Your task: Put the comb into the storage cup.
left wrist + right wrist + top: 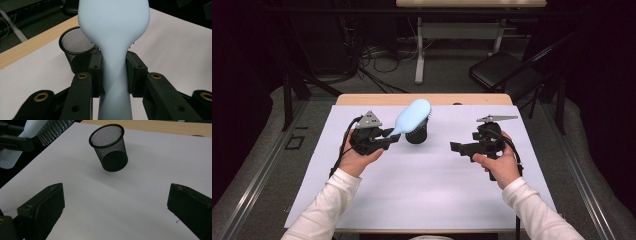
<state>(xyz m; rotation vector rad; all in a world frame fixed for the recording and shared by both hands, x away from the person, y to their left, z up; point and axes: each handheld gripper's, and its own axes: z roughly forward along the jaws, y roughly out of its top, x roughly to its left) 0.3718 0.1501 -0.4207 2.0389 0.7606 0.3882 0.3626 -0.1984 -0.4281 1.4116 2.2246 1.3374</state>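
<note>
Pale blue plastic marks the hairbrush (412, 116), whose handle is clamped between the jaws of the left hand-held gripper (388, 138); its head angles up toward one o'clock, over the rim of the black mesh cup (416, 134). That cup stands upright on the white sheet (422, 185) covering the desk (362, 99), just right of the left hand-held gripper and directly beneath the brush head. The right hand-held gripper (455, 147), at about three o'clock from the cup and well apart from it, points toward it with jaws spread wide and nothing between them. Beyond the desk, at twelve to one o'clock, stand a folding chair (502, 70) and tangled floor cables (382, 60).
</note>
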